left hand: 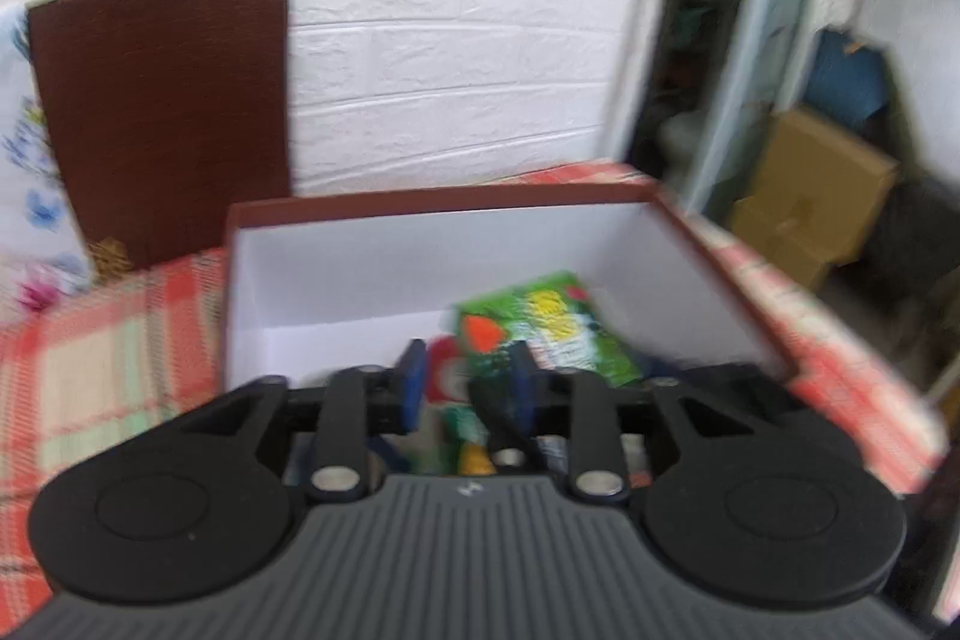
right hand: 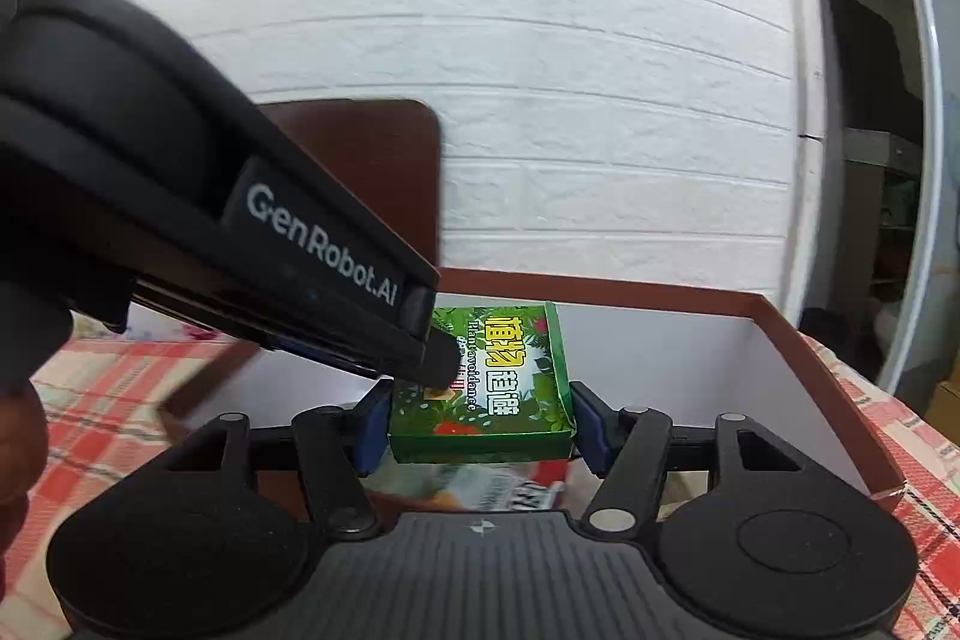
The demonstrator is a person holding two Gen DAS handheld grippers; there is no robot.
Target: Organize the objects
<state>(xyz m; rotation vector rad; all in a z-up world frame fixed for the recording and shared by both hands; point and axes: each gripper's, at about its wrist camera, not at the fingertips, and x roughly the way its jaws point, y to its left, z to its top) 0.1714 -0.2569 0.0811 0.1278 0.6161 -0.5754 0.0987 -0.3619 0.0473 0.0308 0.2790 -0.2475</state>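
A green printed carton (right hand: 486,388) sits between the blue pads (right hand: 372,418) of my right gripper (right hand: 480,421), which is shut on its two sides and holds it over the open brown box with white walls (right hand: 690,340). My left gripper (left hand: 468,388) hangs over the near edge of the same box (left hand: 336,268), jaws part open with nothing between the pads (left hand: 411,388). Its black body crosses the right wrist view (right hand: 324,268) from the left, tip touching the carton's top. The carton (left hand: 540,328) shows blurred in the left wrist view, with other packets (left hand: 447,376) low in the box.
The box stands on a red and green checked cloth (left hand: 108,364). Its brown lid (left hand: 162,112) leans on the white brick wall (left hand: 450,70) behind. Cardboard boxes (left hand: 816,196) and a doorway lie off to the right. More packets (right hand: 510,484) lie under the carton.
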